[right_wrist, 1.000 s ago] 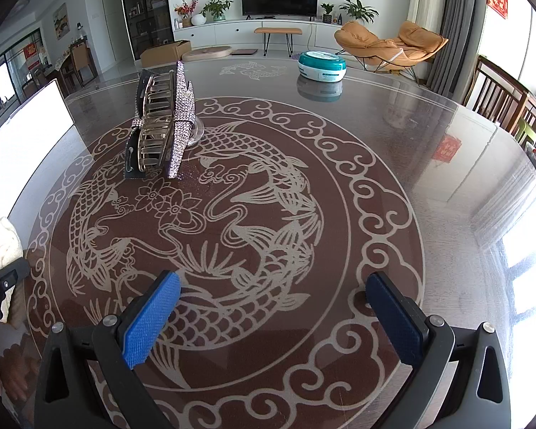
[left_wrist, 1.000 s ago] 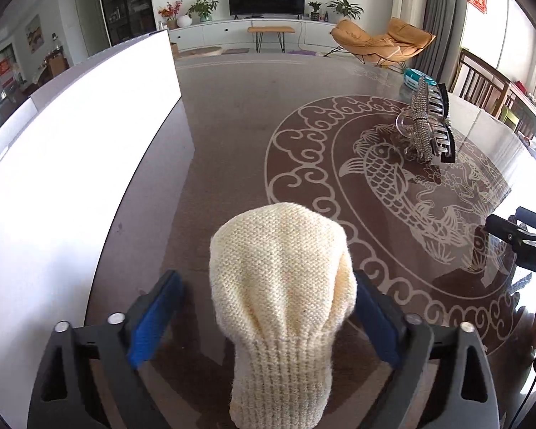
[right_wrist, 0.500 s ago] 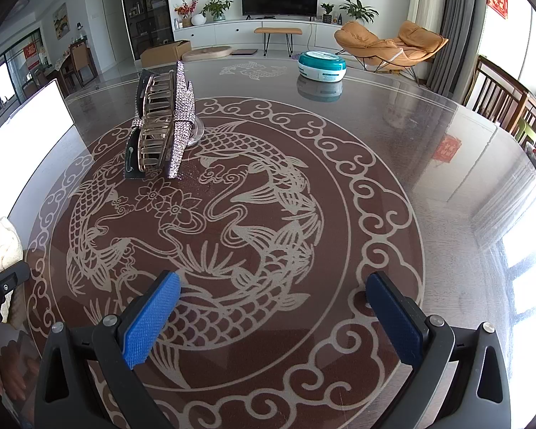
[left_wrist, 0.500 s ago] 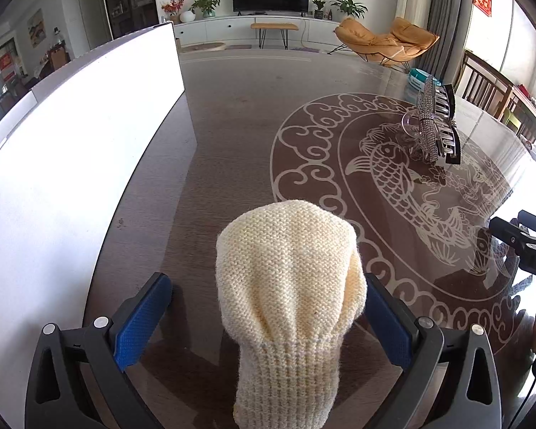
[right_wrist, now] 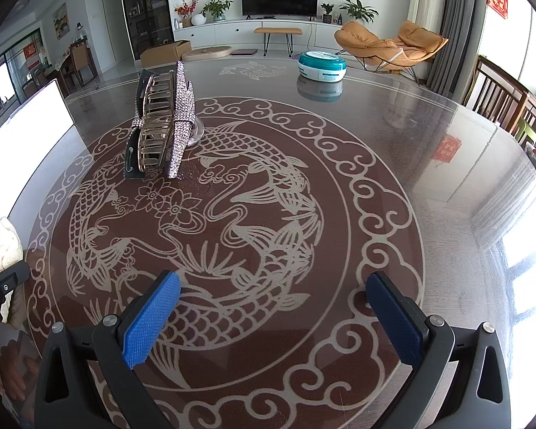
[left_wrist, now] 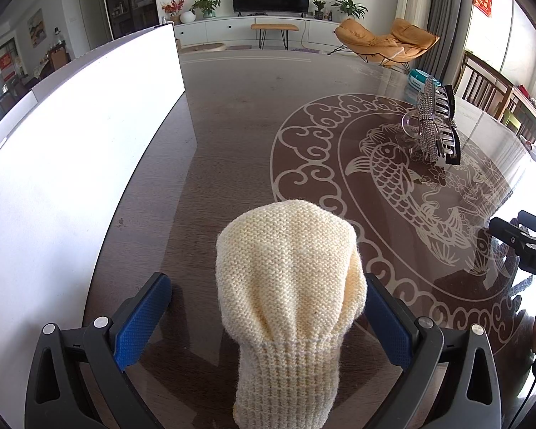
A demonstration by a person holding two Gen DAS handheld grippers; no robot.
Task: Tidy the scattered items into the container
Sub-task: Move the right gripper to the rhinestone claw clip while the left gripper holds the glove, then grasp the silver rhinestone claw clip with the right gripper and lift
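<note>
1. The left gripper [left_wrist: 262,316] is spread wide, its blue pads on either side of a cream knitted item [left_wrist: 289,286] that lies on the tabletop [left_wrist: 232,136] between them; the right pad sits just beside the knit, the left pad stands clear of it.
2. A white container [left_wrist: 71,150] runs along the left side of the tabletop, near the knitted item.
3. The right gripper [right_wrist: 273,312] is also spread wide, with nothing between its pads, over the fish pattern on the tabletop.
4. A rhinestone hair claw [right_wrist: 164,125] stands far left of the right gripper, well apart from it.
5. A teal and white round box [right_wrist: 321,66] rests at the far side of the tabletop.
</note>
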